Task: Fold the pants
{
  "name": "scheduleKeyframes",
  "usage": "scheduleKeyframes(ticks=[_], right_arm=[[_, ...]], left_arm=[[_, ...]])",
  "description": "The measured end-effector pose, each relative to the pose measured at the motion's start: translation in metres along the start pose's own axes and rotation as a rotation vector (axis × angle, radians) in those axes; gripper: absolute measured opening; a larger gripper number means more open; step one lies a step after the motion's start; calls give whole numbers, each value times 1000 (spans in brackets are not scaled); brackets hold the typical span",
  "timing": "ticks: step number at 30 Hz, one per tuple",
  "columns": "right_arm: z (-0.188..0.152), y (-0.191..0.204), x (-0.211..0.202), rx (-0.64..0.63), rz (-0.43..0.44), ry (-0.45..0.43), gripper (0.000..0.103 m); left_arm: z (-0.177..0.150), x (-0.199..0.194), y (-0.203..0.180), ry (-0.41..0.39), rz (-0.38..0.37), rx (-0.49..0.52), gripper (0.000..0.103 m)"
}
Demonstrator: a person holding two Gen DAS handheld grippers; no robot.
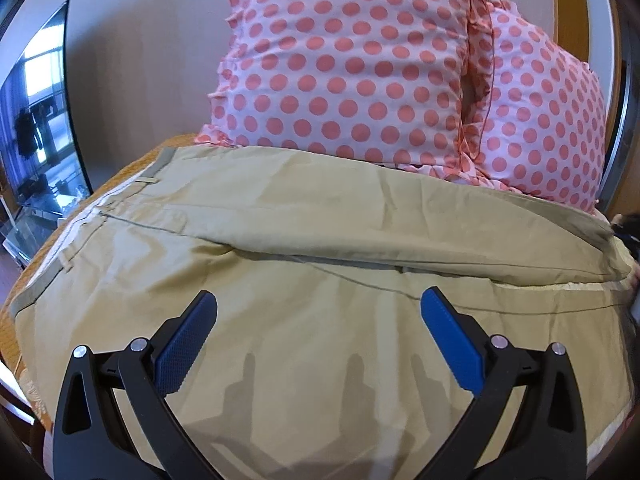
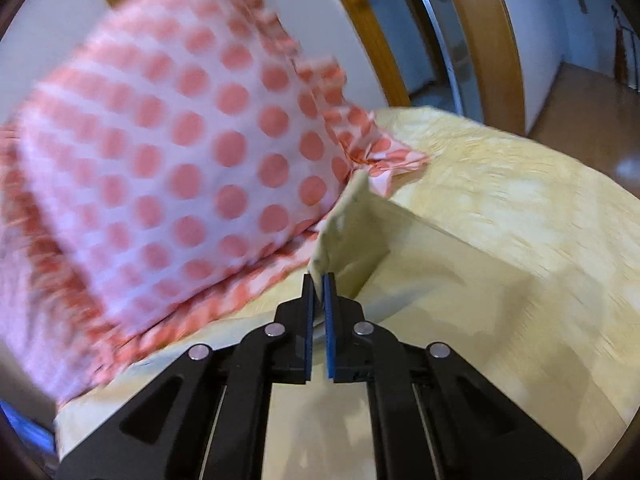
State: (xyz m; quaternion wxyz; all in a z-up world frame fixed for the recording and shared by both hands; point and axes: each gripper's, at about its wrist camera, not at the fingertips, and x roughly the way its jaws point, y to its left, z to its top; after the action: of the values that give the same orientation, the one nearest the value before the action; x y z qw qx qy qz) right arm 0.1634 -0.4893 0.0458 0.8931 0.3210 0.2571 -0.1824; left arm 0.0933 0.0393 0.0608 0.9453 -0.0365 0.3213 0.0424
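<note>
I have the pants spread across the bed, filling the lower half of the left wrist view, with the waistband toward the left of the frame and the legs running off to the right edge. One leg already lies folded over the other along a seam that crosses the middle of the frame. Two dotted pillows sit behind them at the top.

My left tool hovers over the seat of the pants with its fingers spread wide and nothing between them. My right tool is pinched tight on a cuff, which stands up just ahead of it in the centre of its view, close beside a pillow.

So the long axis runs left to right, and the right tool holds the far leg end. I judge the next fold carries that cuff leftward along the axis toward the waistband, where my free left tool is nearer.
</note>
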Motion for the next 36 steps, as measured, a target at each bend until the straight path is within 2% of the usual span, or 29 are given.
scheduleKeyframes(ticks=[4,6,8,11,13,16,18,20,21,23,24,27,29,30,33,36], right_arm=[[-49,-35,-80,70,118,-4,4],[-76,-54,-101,104,134,32,4],[-99,-67,-105,130,144,95,5],[-112,-79,-99,194,158,155,17],[-112,-85,-99,257,188,158,26],[-109,-84,-99,269,210,146,43],[-107,-82,-95,278,203,139,44],[-103,-81,-87,277,183,121,33],[-101,-81,-82,276,182,122,1],[-100,-90,-82,316,224,106,1],[-98,-96,-91,333,260,68,1],[-94,-104,-120,298,247,-36,1],[-93,-110,-132,287,246,-64,1],[-93,-113,-137,283,244,-72,1],[-93,-116,-142,267,241,-84,1],[-92,-117,-141,255,240,-85,1]], left_arm=[[-6,-8,11,11,-9,-30,102],[-6,-10,14,18,-20,-44,102],[-5,-12,15,18,-23,-51,102],[0,-14,16,23,-64,-68,102],[1,-20,17,-2,-94,-78,102],[1,-26,21,-52,-136,-94,102],[5,-24,24,-45,-147,-105,102],[13,-17,27,-27,-143,-120,102],[15,-14,28,-23,-144,-122,102],[29,-3,32,-3,-162,-119,102],[36,3,33,3,-176,-116,102],[60,31,37,52,-181,-129,102],[74,54,39,101,-169,-142,102],[83,76,41,152,-153,-166,100],[96,123,51,268,-108,-251,86],[98,154,67,335,-75,-350,73]])
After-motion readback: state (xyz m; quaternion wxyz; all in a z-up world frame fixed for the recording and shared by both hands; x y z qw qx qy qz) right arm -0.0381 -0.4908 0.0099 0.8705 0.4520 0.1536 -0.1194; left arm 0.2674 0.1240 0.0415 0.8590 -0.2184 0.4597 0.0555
